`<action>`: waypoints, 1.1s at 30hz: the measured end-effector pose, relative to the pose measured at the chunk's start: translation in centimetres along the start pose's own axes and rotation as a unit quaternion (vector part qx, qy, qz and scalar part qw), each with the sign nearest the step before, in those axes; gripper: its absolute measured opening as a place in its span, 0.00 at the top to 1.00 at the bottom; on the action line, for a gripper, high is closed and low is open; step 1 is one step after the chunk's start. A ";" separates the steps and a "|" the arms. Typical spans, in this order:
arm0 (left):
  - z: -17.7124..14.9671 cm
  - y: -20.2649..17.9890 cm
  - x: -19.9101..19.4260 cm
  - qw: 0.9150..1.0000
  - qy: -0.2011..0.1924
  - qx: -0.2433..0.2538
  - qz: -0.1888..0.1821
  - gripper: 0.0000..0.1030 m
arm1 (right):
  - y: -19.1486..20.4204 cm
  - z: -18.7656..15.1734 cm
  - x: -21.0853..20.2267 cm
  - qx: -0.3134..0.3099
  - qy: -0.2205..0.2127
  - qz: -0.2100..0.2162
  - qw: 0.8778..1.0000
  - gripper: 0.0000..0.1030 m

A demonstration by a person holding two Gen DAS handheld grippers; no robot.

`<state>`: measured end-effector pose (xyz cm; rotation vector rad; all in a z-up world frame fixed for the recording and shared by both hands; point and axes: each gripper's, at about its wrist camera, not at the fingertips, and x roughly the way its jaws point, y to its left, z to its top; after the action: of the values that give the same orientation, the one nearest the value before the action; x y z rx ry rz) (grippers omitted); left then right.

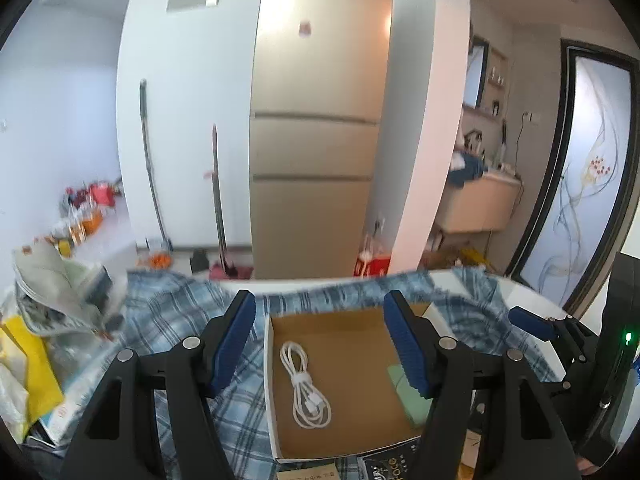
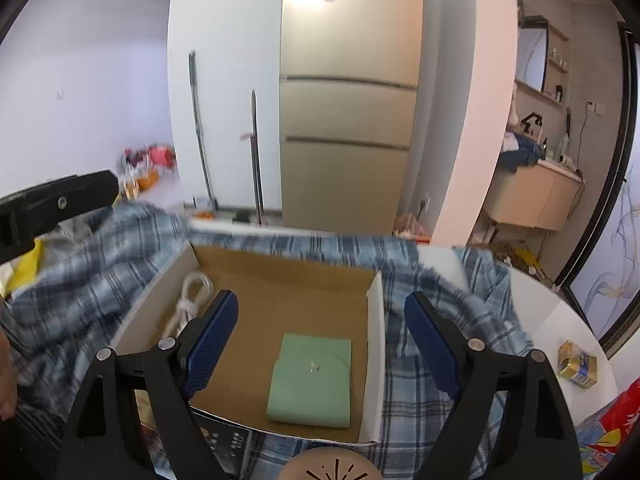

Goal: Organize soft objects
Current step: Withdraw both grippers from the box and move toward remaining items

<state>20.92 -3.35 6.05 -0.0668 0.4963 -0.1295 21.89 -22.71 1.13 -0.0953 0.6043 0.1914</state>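
Behind the work area stands one tall gold-toned fridge [image 1: 316,128] with three door fronts, set between white walls, and two long-handled cleaning tools [image 1: 150,160] lean against the wall to its left. To the right, one dark-framed glass door [image 1: 588,168] with a swirling print closes off the room. One white table [image 2: 560,312] fills the foreground, and one blue-and-white plaid cloth [image 1: 180,312] lies rumpled over most of it. On that cloth sits one open cardboard box [image 2: 280,288] with white outer walls and a brown inside. Two things lie on the floor of the box: one folded pale green cloth [image 2: 312,380] toward its right side, flat and with a small clear bead on top, and one coiled white cable [image 1: 304,380] toward its left side, bound at the middle. Two grippers hover above the box, each with two blue-padded fingers. The left gripper [image 1: 320,344] has its jaws spread apart with nothing between them, the cable lying below and apart from the pads. The right gripper [image 2: 320,344] is likewise released, its jaws wide and empty, with the green cloth lying on the box floor under the gap. One small yellow carton [image 2: 578,364] rests on the bare table at the right, well apart from the box.
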 end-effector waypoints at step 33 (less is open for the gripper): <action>-10.1 -2.2 -13.7 0.986 -0.164 0.026 0.020 0.00 | -1.0 -7.6 -13.5 0.005 -0.203 -0.026 0.979 0.00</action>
<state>3.85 -3.90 3.81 -0.0260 0.1657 -0.0888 6.95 -26.81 2.67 -0.0590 0.1946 0.1517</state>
